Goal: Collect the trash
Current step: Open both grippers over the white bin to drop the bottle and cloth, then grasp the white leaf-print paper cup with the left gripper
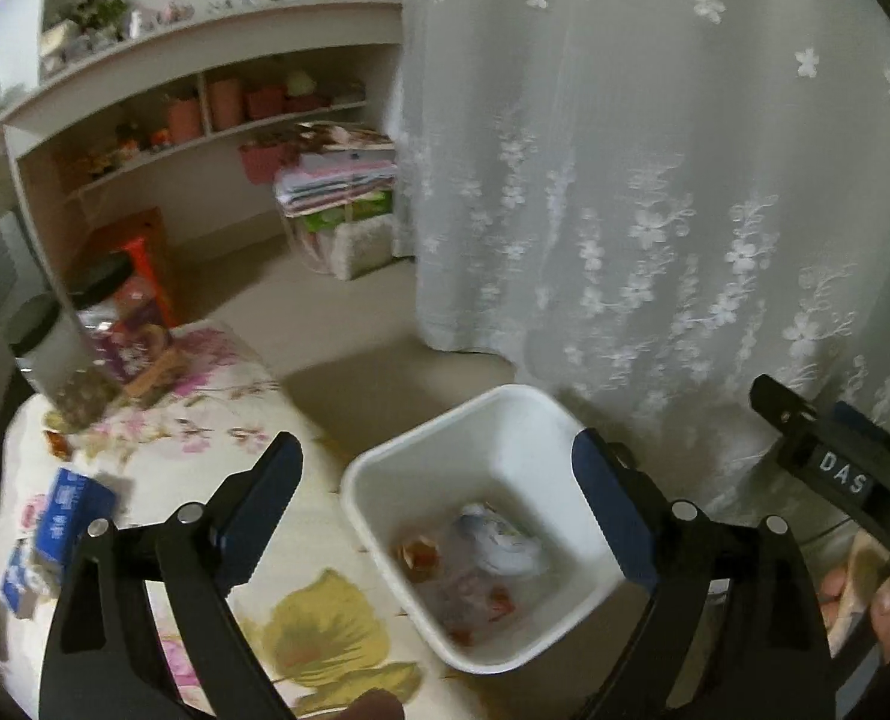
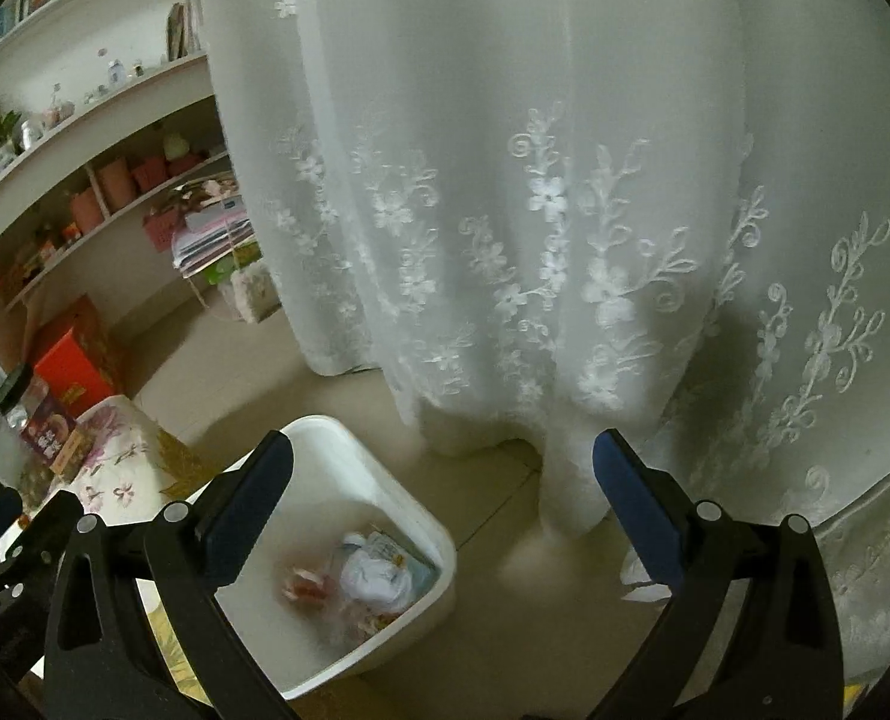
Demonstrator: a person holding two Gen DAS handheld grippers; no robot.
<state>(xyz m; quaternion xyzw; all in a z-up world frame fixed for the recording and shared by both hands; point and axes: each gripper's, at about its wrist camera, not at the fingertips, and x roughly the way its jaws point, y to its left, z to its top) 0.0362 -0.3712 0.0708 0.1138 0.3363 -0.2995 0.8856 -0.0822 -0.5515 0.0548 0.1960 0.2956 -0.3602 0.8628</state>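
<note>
A white square bin point(image 1: 373, 468) stands on the floor beside a table with a floral cloth point(image 1: 301, 618). Crumpled wrappers and paper point(image 1: 499, 546) lie in it. My left gripper point(image 1: 439, 510) is open and empty above the bin. Blue cartons point(image 1: 67, 516) lie on the cloth at the left. In the right wrist view the bin point(image 2: 421, 522) is at lower left with the trash point(image 2: 379, 570) inside. My right gripper point(image 2: 445, 504) is open and empty, over the bin's right edge and the floor. The right gripper's body point(image 1: 835, 468) shows at the right of the left wrist view.
A white lace curtain point(image 1: 655, 180) hangs just behind the bin. A jar point(image 1: 127, 324) and other items stand on the table's far end. Shelves point(image 1: 205, 90) with boxes and a stack of books point(image 1: 337, 180) line the back left. A red box point(image 2: 73, 366) sits on the floor.
</note>
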